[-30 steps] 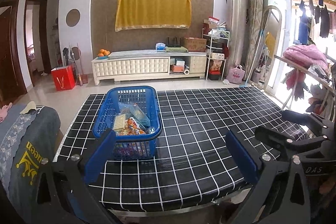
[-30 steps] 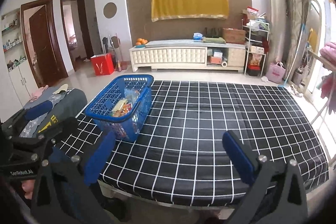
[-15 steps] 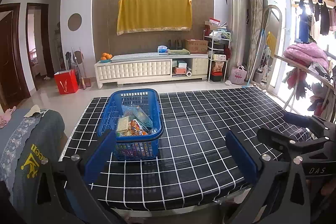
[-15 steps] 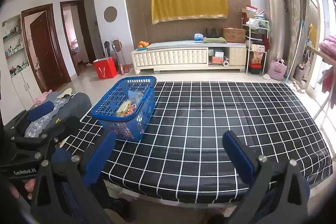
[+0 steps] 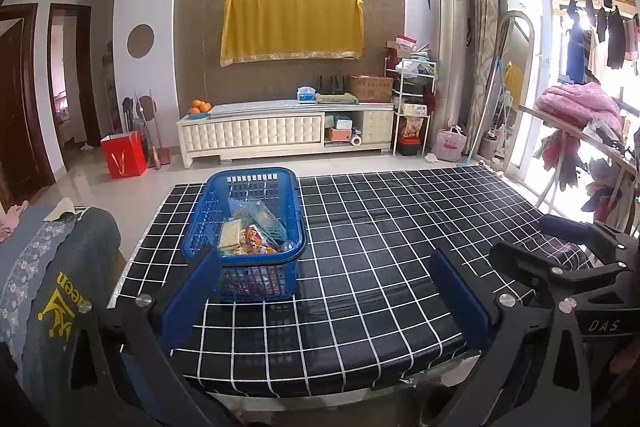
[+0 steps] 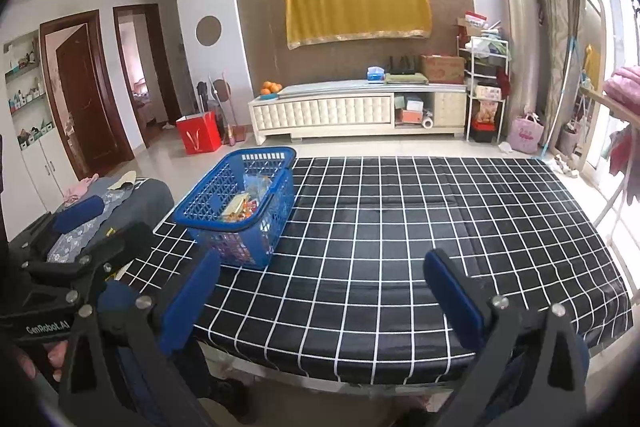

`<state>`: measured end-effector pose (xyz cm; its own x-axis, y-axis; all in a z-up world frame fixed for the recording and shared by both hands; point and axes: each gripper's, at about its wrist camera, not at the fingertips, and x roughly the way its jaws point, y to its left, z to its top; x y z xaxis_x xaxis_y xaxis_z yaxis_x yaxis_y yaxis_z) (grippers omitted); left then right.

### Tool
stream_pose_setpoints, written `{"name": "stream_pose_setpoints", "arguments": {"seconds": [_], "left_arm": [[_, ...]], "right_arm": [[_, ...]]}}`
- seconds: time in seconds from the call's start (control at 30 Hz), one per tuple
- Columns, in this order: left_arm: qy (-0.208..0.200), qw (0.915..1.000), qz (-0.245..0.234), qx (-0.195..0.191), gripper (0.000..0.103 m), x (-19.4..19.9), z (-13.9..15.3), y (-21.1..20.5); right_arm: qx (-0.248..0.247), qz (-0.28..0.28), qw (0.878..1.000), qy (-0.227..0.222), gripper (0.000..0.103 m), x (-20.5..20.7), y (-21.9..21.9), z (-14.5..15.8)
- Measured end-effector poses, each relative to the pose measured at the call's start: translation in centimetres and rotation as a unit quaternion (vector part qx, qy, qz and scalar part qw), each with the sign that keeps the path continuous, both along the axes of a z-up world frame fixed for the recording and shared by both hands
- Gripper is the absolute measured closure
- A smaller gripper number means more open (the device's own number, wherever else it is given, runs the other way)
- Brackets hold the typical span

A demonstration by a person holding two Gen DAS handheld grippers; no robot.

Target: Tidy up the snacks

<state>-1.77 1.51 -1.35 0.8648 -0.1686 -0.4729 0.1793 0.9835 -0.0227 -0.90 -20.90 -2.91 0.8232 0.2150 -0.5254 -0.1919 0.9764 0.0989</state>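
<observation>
blue basket (image 5: 245,233) | upright, table's left part | holds snack packets (image 5: 251,233), perhaps several kinds

The left gripper (image 5: 326,299) and right gripper (image 6: 320,301) both hang level, side by side, jaws spread wide and empty.

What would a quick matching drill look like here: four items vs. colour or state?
Items:
1. basket
2. left claw
3. gift bag on the floor
4. cloth on the wall

Colour or state:
A. yellow
B. open, holding nothing
C. blue, snacks inside
D. red

Pairs: 1-C, 2-B, 3-D, 4-A
</observation>
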Motion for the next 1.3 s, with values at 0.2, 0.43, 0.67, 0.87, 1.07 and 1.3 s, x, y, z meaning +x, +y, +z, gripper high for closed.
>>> {"name": "stream_pose_setpoints", "arguments": {"seconds": [0.2, 0.43, 0.67, 0.87, 1.07, 1.3], "left_arm": [[-0.003, 1.0000, 0.001, 0.001, 0.000, -0.28, -0.02, -0.03], [-0.001, 1.0000, -0.003, -0.007, 0.000, -0.34, 0.09, 0.08], [-0.003, 1.0000, -0.002, -0.006, 0.000, -0.32, 0.01, 0.10], [0.000, 0.9998, -0.013, -0.017, 0.000, -0.59, -0.09, 0.02], [-0.001, 0.9997, -0.015, -0.017, 0.000, -0.88, -0.09, -0.23], [0.001, 0.9998, -0.008, -0.019, 0.000, -0.90, -0.07, 0.03]], "right_arm": [[-0.001, 0.000, 1.000, -0.001, 0.000, -0.07, -0.02, 0.10], [-0.001, 0.001, 1.000, -0.004, 0.000, -0.23, -0.14, 0.48], [-0.001, 0.002, 1.000, -0.001, 0.000, -0.17, -0.15, 0.64], [-0.008, -0.002, 1.000, 0.009, 0.000, 0.07, 0.07, 0.31], [-0.009, -0.004, 1.000, 0.008, 0.000, 0.02, 0.07, 0.36], [-0.006, -0.002, 1.000, 0.011, 0.000, -0.14, -0.09, 0.46]]}}
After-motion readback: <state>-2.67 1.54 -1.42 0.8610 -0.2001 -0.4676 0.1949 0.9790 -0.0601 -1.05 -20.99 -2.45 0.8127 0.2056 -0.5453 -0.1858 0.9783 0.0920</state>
